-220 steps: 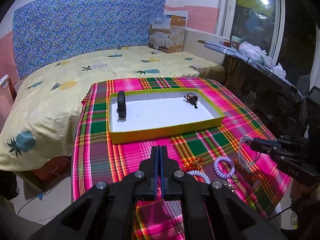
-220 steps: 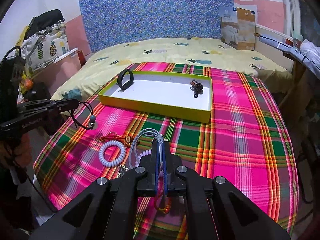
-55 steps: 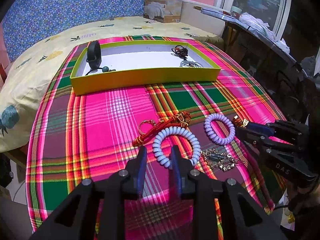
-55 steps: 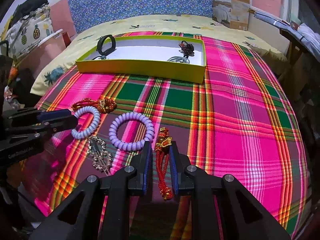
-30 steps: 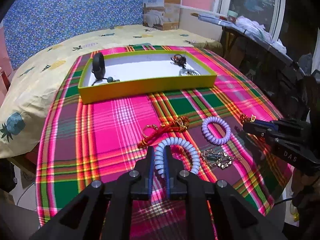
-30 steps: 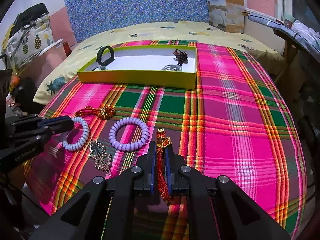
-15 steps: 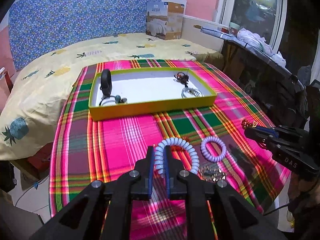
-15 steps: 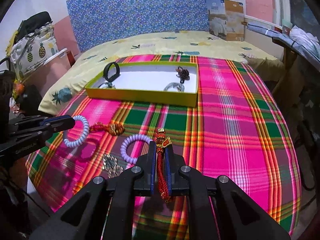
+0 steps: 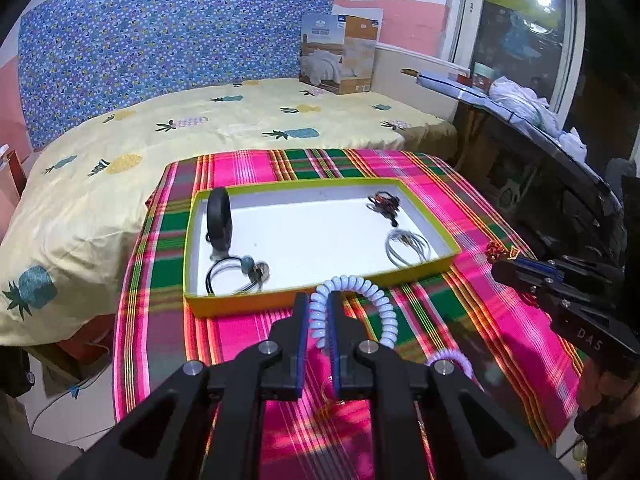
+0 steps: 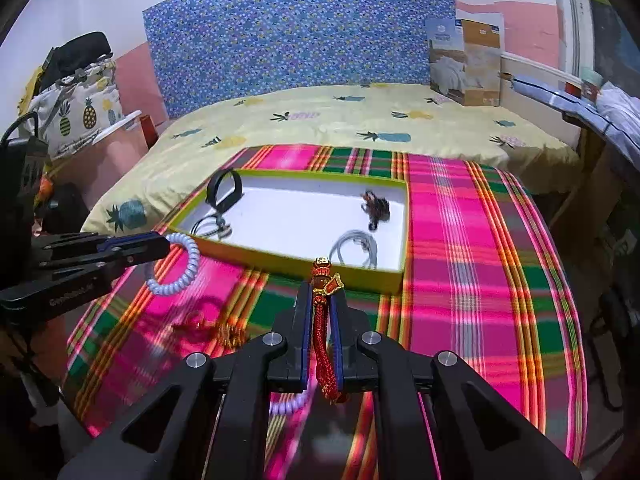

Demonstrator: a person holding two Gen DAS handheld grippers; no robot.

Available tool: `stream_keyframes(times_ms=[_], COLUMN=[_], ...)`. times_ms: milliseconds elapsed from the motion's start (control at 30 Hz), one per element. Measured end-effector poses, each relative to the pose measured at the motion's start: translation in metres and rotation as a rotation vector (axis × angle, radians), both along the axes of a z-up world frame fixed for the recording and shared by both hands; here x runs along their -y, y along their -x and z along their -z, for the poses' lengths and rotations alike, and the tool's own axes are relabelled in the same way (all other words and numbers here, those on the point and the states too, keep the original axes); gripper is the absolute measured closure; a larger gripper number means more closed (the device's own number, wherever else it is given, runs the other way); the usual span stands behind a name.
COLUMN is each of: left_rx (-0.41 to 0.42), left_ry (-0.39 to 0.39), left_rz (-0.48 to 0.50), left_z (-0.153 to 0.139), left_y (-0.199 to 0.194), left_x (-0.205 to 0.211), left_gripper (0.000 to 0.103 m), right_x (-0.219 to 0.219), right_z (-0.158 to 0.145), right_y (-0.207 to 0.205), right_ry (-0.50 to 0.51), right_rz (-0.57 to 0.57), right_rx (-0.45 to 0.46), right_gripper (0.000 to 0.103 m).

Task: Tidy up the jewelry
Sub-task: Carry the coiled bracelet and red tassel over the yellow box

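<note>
A yellow-rimmed tray (image 9: 320, 295) with a white floor lies on the plaid cloth; it also shows in the right wrist view (image 10: 292, 261). It holds a black band (image 9: 219, 216), a black cord with a bead (image 9: 236, 274), a dark tangle (image 9: 383, 203) and a grey cord loop (image 9: 406, 243). My left gripper (image 9: 319, 308) is shut on a pale blue spiral bracelet (image 9: 372, 294), held above the cloth just before the tray's near rim. My right gripper (image 10: 322, 300) is shut on a red braided bracelet (image 10: 321, 332) with gold charms, near the tray's near right corner.
A purple spiral bracelet (image 9: 450, 358) and a red and gold piece (image 10: 204, 326) lie on the cloth below the grippers. A bed with a pineapple sheet (image 9: 240, 120) lies behind the table. A dark desk (image 9: 540, 184) stands to the right.
Both grippers have lifted and moved forward toward the tray, each carrying its bracelet. The tray now looks closer in both views.
</note>
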State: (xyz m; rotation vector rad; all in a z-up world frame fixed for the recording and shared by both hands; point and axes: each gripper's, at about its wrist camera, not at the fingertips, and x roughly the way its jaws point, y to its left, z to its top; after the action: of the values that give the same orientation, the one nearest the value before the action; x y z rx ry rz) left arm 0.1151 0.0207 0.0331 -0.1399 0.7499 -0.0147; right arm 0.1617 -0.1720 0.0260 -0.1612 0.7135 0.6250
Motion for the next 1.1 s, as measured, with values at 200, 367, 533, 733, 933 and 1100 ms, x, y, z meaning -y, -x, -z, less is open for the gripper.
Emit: stream_keyframes(times_ms=[200, 367, 533, 733, 933, 1100], left_rx=[-0.007, -0.02, -0.051, -0.086, -0.118, -0.139], left_ry=[-0.008, -0.025, -0.042, -0.058, -0.084, -0.112], left_rz=[-0.02, -0.039, -0.063, -0.083, -0.096, -0.108], left_z=[0.001, 0.006, 0.017, 0.03, 0.041, 0.049], left_y=[-0.031, -0.06, -0.089, -0.113, -0.129, -0.137], left_x=[-0.01, -0.018, -0.025, -0.032, -0.036, -0.037], left_gripper=[0.093, 0.093, 0.093, 0.093, 0.093, 0.093], right_x=[-0.014, -0.027, -0.04, -0.052, -0.064, -0.072], right_z=[-0.001, 0.005, 0.017, 0.029, 0.039, 0.05], right_y=[-0.031, -0.062, -0.091, -0.119, -0.141, -0.155], right_ry=[-0.003, 0.007, 0.028, 0.046, 0.077, 0.11], right_rz=[-0.011, -0.015, -0.016, -0.014, -0.01, 0.003], right_rx=[-0.008, -0.032, -0.067, -0.111, -0.144, -0.181], right_gripper=[0.095, 0.095, 0.095, 0.095, 0.095, 0.095])
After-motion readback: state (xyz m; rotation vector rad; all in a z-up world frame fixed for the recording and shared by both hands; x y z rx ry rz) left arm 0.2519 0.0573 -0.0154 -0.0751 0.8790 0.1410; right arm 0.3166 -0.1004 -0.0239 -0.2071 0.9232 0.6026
